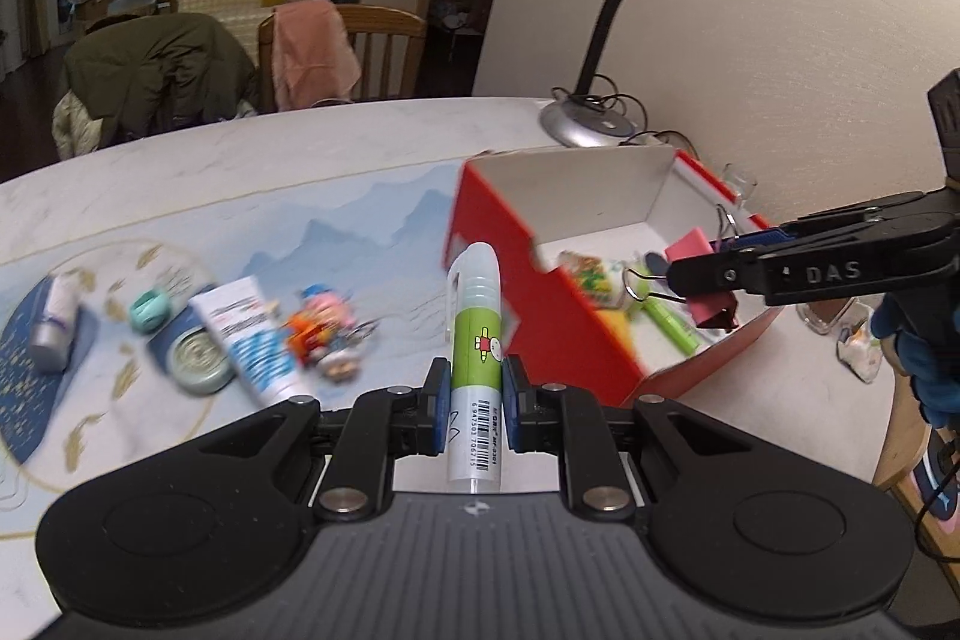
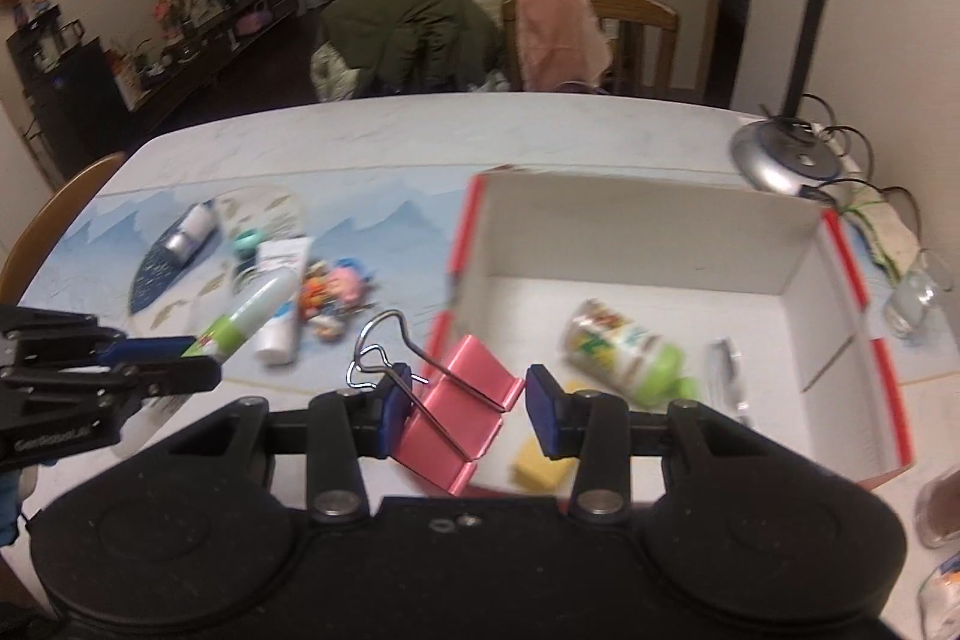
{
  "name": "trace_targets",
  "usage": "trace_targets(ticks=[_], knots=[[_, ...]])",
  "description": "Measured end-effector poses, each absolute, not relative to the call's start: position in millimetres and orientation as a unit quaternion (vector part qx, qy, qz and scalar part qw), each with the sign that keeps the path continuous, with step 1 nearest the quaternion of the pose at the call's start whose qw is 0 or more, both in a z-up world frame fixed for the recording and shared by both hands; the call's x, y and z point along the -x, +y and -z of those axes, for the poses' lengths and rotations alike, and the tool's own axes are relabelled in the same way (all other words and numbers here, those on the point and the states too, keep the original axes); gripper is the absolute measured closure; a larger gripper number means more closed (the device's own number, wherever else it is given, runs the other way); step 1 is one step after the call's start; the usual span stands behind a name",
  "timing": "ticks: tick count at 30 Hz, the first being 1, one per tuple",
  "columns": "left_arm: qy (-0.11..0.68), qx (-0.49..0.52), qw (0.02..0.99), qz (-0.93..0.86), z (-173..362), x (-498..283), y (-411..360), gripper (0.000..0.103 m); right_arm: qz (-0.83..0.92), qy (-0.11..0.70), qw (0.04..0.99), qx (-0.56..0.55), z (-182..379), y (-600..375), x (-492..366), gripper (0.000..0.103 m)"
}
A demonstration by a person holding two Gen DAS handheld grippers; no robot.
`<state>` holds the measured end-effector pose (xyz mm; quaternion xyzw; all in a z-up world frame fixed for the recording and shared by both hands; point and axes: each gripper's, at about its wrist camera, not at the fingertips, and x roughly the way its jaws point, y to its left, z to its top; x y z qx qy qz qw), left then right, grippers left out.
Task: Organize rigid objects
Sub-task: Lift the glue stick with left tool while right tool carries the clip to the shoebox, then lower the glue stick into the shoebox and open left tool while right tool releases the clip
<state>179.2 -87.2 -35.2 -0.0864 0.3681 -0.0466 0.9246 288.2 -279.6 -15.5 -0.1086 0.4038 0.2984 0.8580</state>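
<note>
My left gripper (image 1: pixel 475 394) is shut on a green-and-white glue stick (image 1: pixel 477 340), held upright above the mat just left of the red box (image 1: pixel 528 274). It also shows in the right wrist view (image 2: pixel 252 310). My right gripper (image 2: pixel 465 406) stands open over the box's near wall. A pink binder clip (image 2: pixel 462 418) sits between its fingers, its wire handle against the left pad; I cannot tell if it hangs there or falls. In the left wrist view the clip (image 1: pixel 714 307) is over the box. Inside lie a small bottle (image 2: pixel 624 352), a yellow block (image 2: pixel 540 463) and a pen (image 2: pixel 726 376).
On the blue mat (image 1: pixel 360 220) lie a white tube (image 1: pixel 252 334), a toy figure (image 1: pixel 327 328), a round tin (image 1: pixel 201 355), a mint item (image 1: pixel 150 310) and a small bottle (image 1: pixel 54 322). A desk lamp (image 1: pixel 594 124) stands behind the box. A glass (image 2: pixel 912 298) stands right.
</note>
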Motion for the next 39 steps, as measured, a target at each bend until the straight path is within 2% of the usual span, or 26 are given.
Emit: trace_targets(ticks=[17, 39], knots=[[0.391, 0.066, 0.916, 0.067, 29.5, -256.6, -180.2, 0.086, -0.263, 0.408, 0.869, 0.096, 28.5, -351.6, -363.5, 0.063], [0.483, 0.038, 0.871, 0.08, 82.9, -334.3, -246.8, 0.086, -0.234, 0.467, 0.845, 0.116, 79.7, -340.7, -450.8, 0.063]])
